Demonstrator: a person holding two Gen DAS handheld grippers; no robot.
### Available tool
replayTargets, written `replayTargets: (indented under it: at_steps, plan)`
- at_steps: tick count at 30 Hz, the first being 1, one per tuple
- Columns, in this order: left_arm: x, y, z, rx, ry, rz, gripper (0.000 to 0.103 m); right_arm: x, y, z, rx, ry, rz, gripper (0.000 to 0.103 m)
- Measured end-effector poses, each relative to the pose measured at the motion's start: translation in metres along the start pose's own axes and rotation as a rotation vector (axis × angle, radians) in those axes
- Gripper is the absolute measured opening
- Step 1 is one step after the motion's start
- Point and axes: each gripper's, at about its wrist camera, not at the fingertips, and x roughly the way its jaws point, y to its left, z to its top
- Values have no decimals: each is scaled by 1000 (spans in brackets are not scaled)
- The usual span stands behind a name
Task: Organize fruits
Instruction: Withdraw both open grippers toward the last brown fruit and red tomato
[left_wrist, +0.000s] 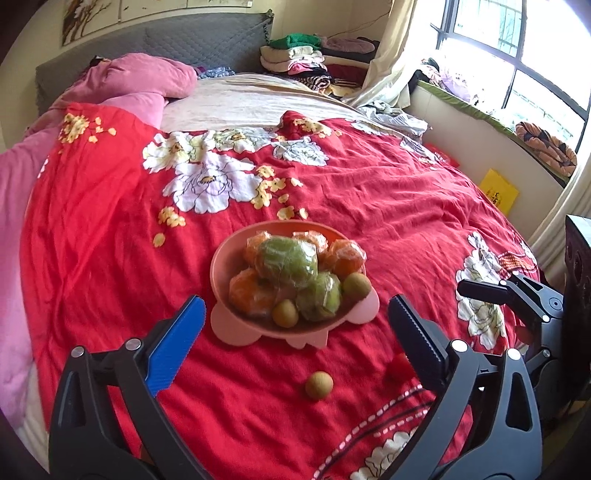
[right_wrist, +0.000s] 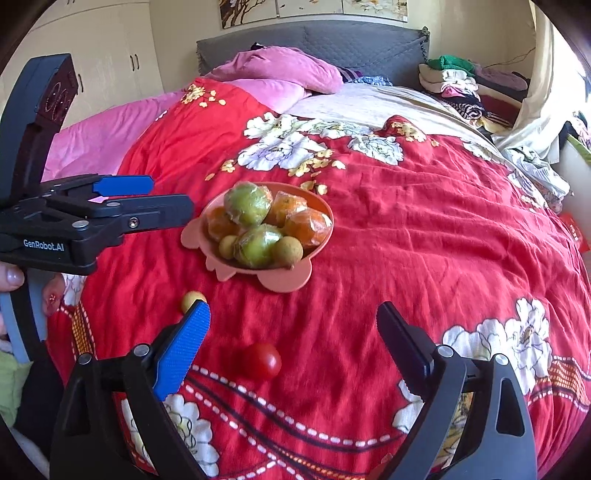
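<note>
1. Left wrist view: the left gripper (left_wrist: 295, 325) is spread wide and holds nothing, hovering over the red floral bedspread (left_wrist: 388, 206). The pink bowl (left_wrist: 225, 266), piled with wrapped oranges (left_wrist: 251, 291) and green fruits (left_wrist: 286, 260), sits just ahead. A loose longan (left_wrist: 318, 385) lies nearer the bed's foot edge.
2. Right wrist view: the right gripper (right_wrist: 293, 328) is also wide and empty. A cherry tomato (right_wrist: 263, 361) lies between its fingers' line, the longan (right_wrist: 192, 300) beside the blue pad (right_wrist: 183, 349).

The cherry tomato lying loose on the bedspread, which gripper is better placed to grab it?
Right. The right gripper is open with the cherry tomato between its fingers; the left gripper faces the bowl.
</note>
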Motion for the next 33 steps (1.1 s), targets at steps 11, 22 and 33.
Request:
replayTargets:
  at_steps: [11,22,33]
  plan:
    - [-3,-2,-28,0,42,6,93,-2,5,-21,-10,40,13,91]
    - [5,-5,-49,11,94,-8,93,0,15,-31,-36,65,28,89]
    - [24,-10,-63,34,166,-50,72,17,20,-33,-58,107,61,51]
